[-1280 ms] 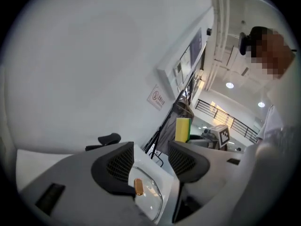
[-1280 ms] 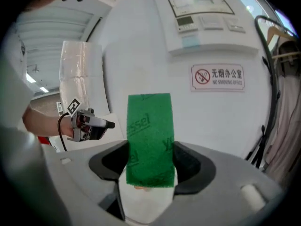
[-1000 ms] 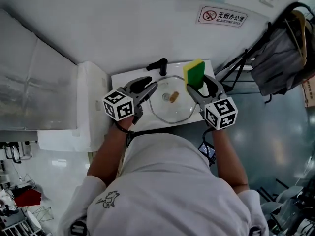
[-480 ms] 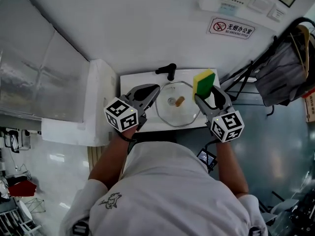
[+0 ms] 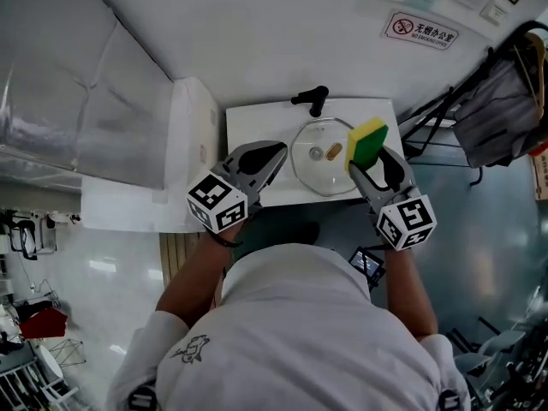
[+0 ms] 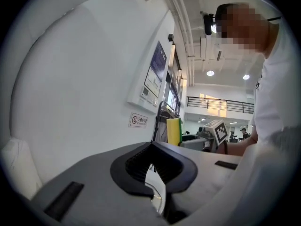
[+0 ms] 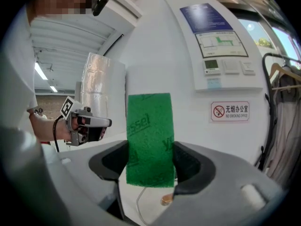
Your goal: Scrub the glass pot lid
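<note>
Glass pot lid (image 5: 318, 174): lies flat in the white basin (image 5: 257, 191), upper centre of the head view. Its tan knob (image 5: 334, 151) sits near the middle.

Left gripper (image 5: 281, 150): I read the jaws as pressed together, with nothing pinched that I can make out. The tips are just beside the lid's left edge. In the left gripper view (image 6: 151, 147) a curve of the lid's rim (image 6: 159, 195) shows through the gap under the closed tips.

Right gripper (image 5: 370, 163): clamped on the sponge (image 5: 366, 141), which is held upright. In the right gripper view (image 7: 150, 166) both pads press the sponge's sides.

Sponge: yellow with a green scouring face (image 7: 150, 140). In the head view it overlaps the lid's right edge. I cannot tell whether it touches the glass.

Lid below the sponge: the right gripper view shows a bit of rim and the knob (image 7: 165, 200) under the sponge's lower edge.

Tap handle (image 5: 310, 99): black, at the basin's top edge, just above the lid.

Wall: a no-smoking sign (image 5: 420, 31) at the head view's upper right, also seen right of the sponge (image 7: 230, 111).
</note>
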Tool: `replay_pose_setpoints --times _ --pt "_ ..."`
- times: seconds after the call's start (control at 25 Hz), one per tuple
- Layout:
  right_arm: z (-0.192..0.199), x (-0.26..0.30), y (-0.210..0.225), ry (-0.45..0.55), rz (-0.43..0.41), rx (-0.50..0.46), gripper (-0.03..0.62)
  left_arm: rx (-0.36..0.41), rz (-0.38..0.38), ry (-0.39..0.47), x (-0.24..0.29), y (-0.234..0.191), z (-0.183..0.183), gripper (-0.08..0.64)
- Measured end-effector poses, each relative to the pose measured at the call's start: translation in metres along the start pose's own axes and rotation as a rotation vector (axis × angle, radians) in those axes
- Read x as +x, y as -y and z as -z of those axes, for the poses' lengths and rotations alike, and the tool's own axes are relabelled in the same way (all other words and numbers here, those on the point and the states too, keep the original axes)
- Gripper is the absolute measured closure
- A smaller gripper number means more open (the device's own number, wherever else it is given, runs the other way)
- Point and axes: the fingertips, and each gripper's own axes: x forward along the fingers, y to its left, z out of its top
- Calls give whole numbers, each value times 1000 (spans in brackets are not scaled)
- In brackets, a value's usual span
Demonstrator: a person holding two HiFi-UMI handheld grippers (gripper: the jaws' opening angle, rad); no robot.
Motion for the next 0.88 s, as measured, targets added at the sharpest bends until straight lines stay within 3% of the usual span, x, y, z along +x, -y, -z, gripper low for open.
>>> replay_pose_setpoints --times 0.44,0.88 --pt "7 -45 -130 -15 50 -11 301 7 31 -8 -138 45 15 561" --pt "28 -98 -192 -19 43 -16 301 28 25 32 -189 94 26 561"
